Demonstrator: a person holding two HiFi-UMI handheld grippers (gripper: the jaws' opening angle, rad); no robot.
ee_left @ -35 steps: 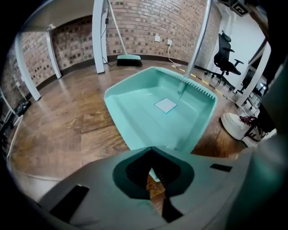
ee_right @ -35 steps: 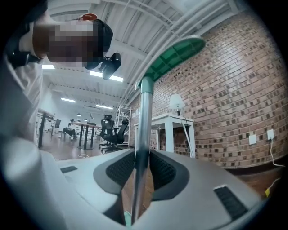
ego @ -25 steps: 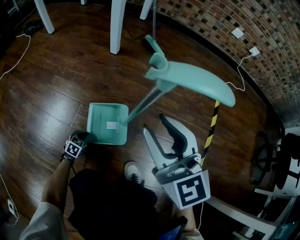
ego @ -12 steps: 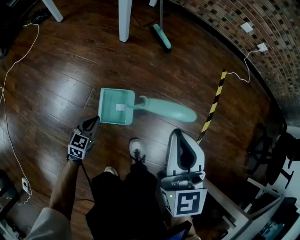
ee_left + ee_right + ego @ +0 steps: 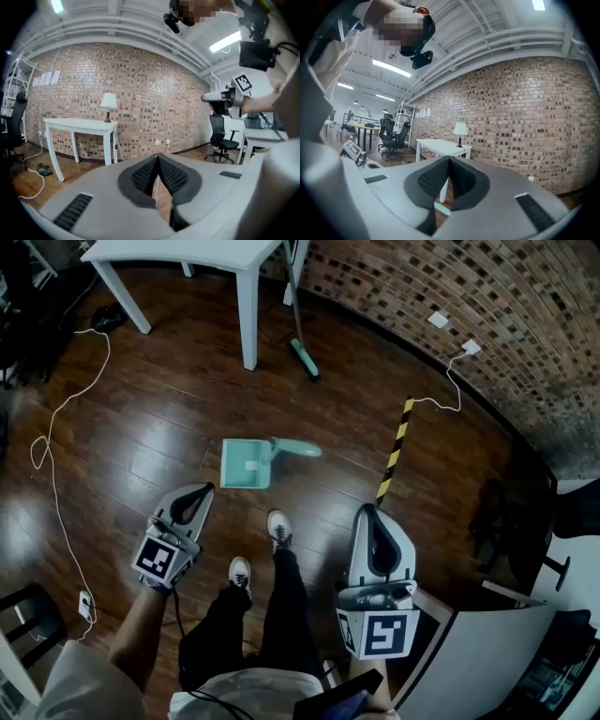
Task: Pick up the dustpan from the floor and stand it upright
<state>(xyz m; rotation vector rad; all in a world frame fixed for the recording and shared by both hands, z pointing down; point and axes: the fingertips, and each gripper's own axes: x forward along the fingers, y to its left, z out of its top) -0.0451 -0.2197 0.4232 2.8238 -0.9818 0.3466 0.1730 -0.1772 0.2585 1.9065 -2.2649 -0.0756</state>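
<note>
The teal dustpan [image 5: 246, 463] bears a white label [image 5: 250, 465], too small to read. Nearer the person than the dustpan, the left gripper [image 5: 200, 491] and right gripper [image 5: 368, 513] have their jaws pressed together, empty.

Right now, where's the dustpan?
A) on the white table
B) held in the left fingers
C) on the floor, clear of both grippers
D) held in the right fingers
C: the teal dustpan sits on the wood floor ahead of the person's shoes, while the left gripper and the right gripper are both shut on nothing, apart from it.
</note>
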